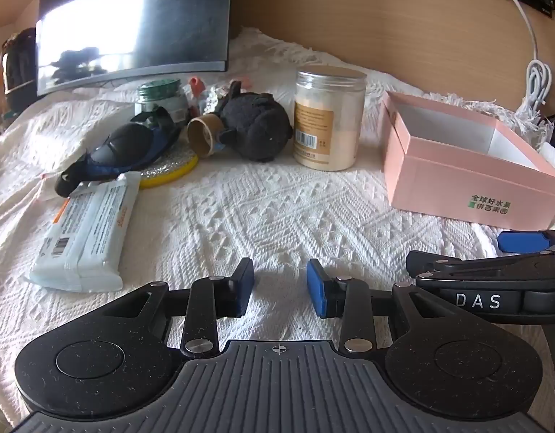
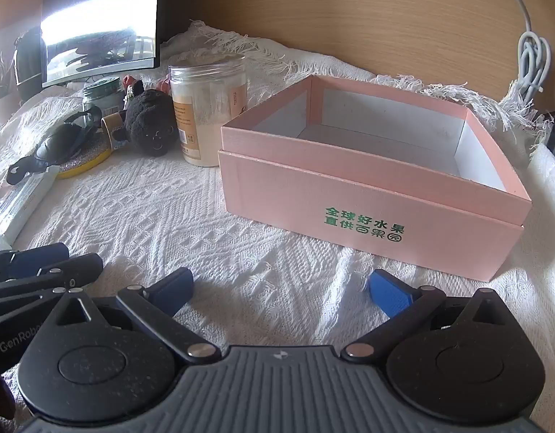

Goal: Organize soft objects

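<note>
A black plush toy [image 1: 256,126] lies at the back of the white knitted cloth [image 1: 263,213]; it also shows in the right wrist view [image 2: 149,126]. A dark blue-and-black soft item [image 1: 122,151] lies left of it on a yellow disc [image 1: 173,173]. A white soft pack [image 1: 86,234] lies at the left. An empty pink box [image 2: 371,198] stands at the right, also in the left wrist view [image 1: 468,169]. My left gripper [image 1: 280,287] is open and empty, low over the cloth. My right gripper [image 2: 279,288] is wide open and empty in front of the box.
A clear jar of pale powder [image 1: 328,119] stands between the plush and the box. A green-lidded jar [image 1: 162,97] and a cardboard tube [image 1: 205,135] sit behind. A monitor [image 1: 133,25] stands at the back left. A white cable [image 1: 537,83] hangs by the wooden wall.
</note>
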Demonstrator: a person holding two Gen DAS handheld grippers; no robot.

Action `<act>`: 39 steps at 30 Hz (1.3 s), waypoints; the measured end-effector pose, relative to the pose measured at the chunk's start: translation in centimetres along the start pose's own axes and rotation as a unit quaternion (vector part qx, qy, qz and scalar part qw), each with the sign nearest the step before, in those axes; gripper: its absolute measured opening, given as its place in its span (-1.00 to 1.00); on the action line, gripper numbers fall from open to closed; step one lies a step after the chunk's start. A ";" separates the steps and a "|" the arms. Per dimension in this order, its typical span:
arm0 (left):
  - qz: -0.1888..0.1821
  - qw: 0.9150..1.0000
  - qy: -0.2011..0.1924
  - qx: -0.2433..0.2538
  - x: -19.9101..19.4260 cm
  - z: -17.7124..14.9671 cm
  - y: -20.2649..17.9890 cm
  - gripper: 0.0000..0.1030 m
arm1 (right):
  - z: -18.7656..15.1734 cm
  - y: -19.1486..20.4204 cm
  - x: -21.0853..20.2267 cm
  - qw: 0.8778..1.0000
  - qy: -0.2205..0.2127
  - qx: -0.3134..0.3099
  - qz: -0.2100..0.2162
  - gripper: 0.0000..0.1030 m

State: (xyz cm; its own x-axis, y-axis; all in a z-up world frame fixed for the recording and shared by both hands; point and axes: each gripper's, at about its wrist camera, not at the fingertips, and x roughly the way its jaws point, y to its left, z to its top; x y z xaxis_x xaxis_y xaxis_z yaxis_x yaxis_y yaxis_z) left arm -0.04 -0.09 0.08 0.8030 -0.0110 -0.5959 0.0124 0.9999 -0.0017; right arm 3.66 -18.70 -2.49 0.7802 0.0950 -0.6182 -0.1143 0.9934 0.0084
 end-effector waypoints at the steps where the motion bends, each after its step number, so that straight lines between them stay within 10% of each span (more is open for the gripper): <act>1: 0.000 1.000 0.000 0.000 0.2 0.0 -0.2 -0.28 | 0.0 0.0 0.0 1.000 0.000 0.000 0.000 1.00; 39: 0.000 1.000 0.000 -0.001 0.0 0.0 0.0 -0.28 | 0.0 0.0 0.0 1.000 0.000 0.000 0.000 1.00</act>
State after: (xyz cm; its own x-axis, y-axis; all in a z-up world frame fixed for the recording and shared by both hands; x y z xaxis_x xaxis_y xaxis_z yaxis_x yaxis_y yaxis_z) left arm -0.05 -0.08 0.07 0.8032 -0.0114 -0.5956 0.0121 0.9999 -0.0029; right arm 3.66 -18.72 -2.51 0.7800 0.0951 -0.6185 -0.1144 0.9934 0.0084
